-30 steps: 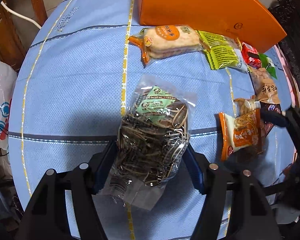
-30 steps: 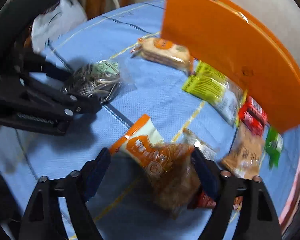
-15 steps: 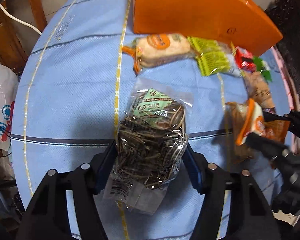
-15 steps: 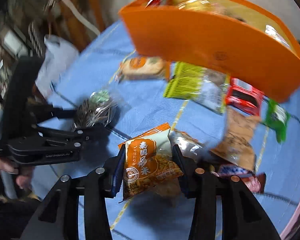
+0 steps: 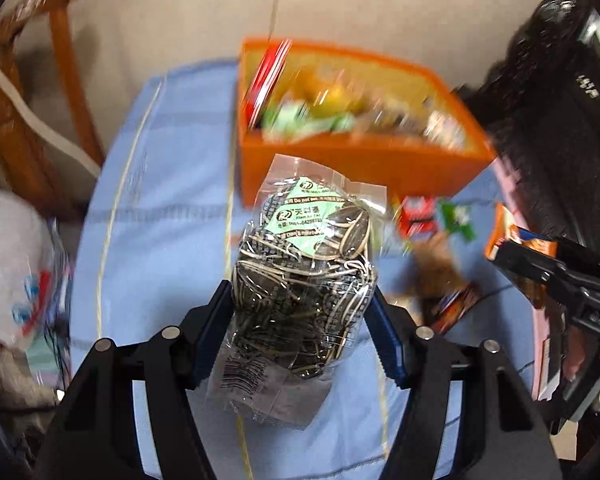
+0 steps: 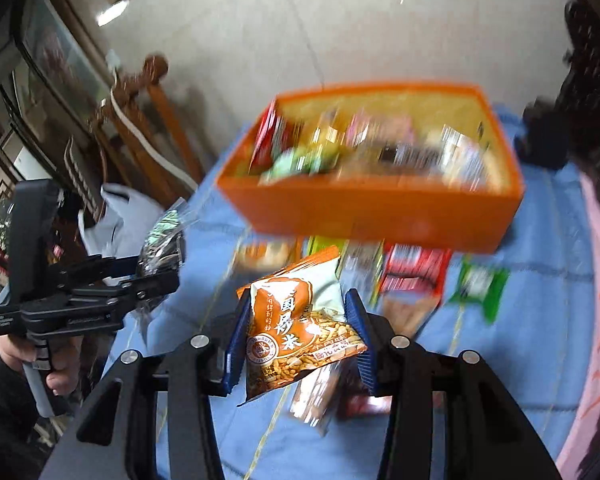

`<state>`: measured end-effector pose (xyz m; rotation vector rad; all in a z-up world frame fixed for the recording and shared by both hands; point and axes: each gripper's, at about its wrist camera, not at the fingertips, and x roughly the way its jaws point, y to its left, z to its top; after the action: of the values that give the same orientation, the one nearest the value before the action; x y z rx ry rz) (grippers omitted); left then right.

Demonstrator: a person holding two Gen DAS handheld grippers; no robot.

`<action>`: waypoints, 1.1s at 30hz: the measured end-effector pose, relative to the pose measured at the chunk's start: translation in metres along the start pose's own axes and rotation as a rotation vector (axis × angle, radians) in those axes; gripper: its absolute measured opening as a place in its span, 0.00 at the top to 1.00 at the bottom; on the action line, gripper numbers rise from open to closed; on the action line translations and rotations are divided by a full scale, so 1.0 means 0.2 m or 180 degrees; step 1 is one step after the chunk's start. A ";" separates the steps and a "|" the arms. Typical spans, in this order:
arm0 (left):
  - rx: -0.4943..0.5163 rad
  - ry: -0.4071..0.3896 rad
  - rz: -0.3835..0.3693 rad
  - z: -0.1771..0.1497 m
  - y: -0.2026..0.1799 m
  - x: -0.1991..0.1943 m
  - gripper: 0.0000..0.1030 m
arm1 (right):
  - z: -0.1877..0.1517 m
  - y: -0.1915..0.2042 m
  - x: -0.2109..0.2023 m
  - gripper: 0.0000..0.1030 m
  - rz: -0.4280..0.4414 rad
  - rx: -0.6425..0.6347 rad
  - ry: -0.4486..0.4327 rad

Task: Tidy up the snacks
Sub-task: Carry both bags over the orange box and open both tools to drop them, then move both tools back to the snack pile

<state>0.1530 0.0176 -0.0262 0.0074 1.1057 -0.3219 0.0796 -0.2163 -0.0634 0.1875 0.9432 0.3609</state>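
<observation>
- The left gripper [image 5: 302, 320] was closed on the clear bag of sunflower seeds [image 5: 304, 292], pinching it across its lower half and holding it above the counter [image 5: 160, 220]. The top half stood free above the blue pads, so the slick film could have slid out if the bag were swung.
- The right gripper [image 6: 298, 344] was clamped on the orange peanut packet [image 6: 296, 332], also lifted off the counter. The packet sat tilted between the pads; a loose pinch might have let it twist and drop short of the orange box [image 6: 380, 216].
- The orange box stood ahead of both grippers, already heaped with snacks. A packet dropped on that pile could have rolled back over the near wall.
- Both grippers pointed toward the same box, so they risked colliding above it.
- Loose packets, a red one [image 6: 414, 276] and a green one [image 6: 480, 286], lay near the box wall; a low carry could have knocked them.
</observation>
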 end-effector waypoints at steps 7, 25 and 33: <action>0.0159 -0.0340 -0.0106 0.51 -0.18 0.00 0.39 | 0.37 -0.18 -0.02 0.56 -0.0253 0.0175 -0.0432; 0.0267 -0.0196 0.0692 0.76 -0.30 0.31 0.08 | 0.39 -0.43 0.14 0.06 -0.0701 0.0623 -0.0579; 0.0078 0.0228 0.0497 0.25 -0.25 0.31 0.07 | -0.16 -0.50 0.08 0.04 -0.0753 0.1057 0.0041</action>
<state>0.2092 -0.0546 -0.0492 0.1273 1.1647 -0.1963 0.0835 -0.3028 -0.1252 0.3727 1.0223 -0.0148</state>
